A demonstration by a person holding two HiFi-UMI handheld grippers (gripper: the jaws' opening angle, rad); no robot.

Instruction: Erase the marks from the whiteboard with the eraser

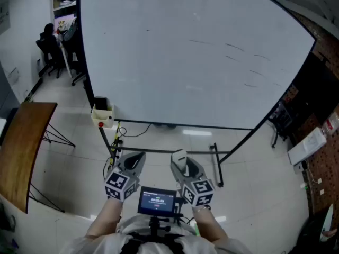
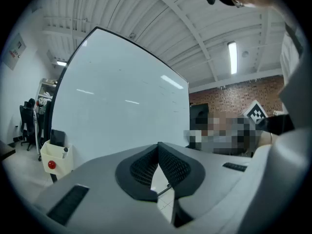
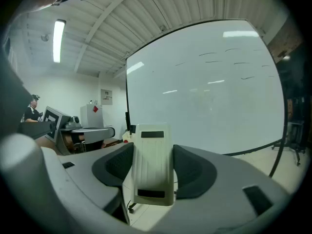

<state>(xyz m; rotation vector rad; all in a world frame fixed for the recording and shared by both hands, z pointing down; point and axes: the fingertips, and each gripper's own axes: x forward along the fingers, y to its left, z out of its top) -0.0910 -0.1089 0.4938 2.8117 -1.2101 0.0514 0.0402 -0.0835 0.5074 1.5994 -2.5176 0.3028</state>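
Nearest the body, a small screen (image 1: 157, 201) was seen at the chest, and just beyond it both grippers were held low over the floor, side by side and well short of the whiteboard (image 1: 185, 62). The left gripper (image 2: 158, 156) was empty, its jaws pressed together with nothing between them. The eraser (image 3: 153, 165) was pinched between the jaws of the right gripper (image 1: 184, 166), standing on end and pointed at the board. Further off, a white box (image 1: 102, 115) was fixed by the board's lower left corner. On the board, thin dark marks (image 1: 235, 49) were scattered over the upper right part; the rest looked clean.

The step in hand was judged to be the approach: the eraser was already gripped, but no contact with the board had been made. The next move would call for the right gripper to be raised to the marks and the eraser's wiping face laid flat on the surface.
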